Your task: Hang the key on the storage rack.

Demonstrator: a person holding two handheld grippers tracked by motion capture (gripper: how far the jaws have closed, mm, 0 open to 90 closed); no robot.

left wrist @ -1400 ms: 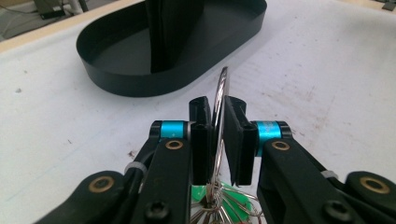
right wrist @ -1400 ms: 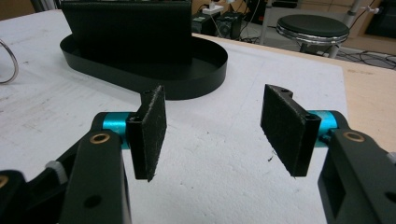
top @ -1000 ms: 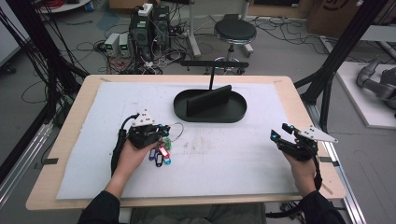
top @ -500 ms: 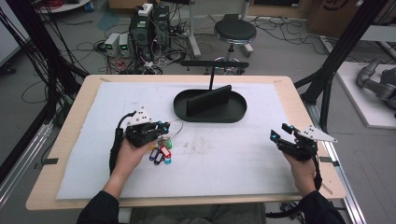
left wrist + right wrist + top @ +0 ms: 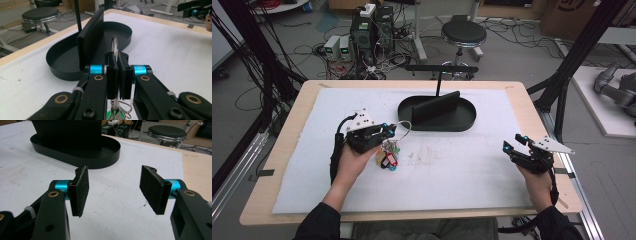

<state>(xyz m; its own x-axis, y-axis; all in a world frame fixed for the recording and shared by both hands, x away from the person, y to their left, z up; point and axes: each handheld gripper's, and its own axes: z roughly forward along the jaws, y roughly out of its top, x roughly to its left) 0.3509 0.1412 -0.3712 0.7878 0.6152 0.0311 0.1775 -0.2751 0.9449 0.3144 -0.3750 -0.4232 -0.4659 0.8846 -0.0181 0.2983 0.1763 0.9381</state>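
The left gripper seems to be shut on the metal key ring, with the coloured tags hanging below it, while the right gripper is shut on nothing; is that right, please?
Not quite: the right gripper is open, its fingers standing well apart with only the white mat between them, as the right gripper view shows. The left gripper is indeed shut on the key ring, with the coloured tags hanging below.

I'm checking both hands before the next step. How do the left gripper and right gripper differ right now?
The left gripper is shut on the key ring, with a bunch of tagged keys hanging below it; the right gripper stands open with nothing between its pads. The left gripper sits near the black tray; the right gripper is off by the table's right edge. Both have black jaws with blue fittings.
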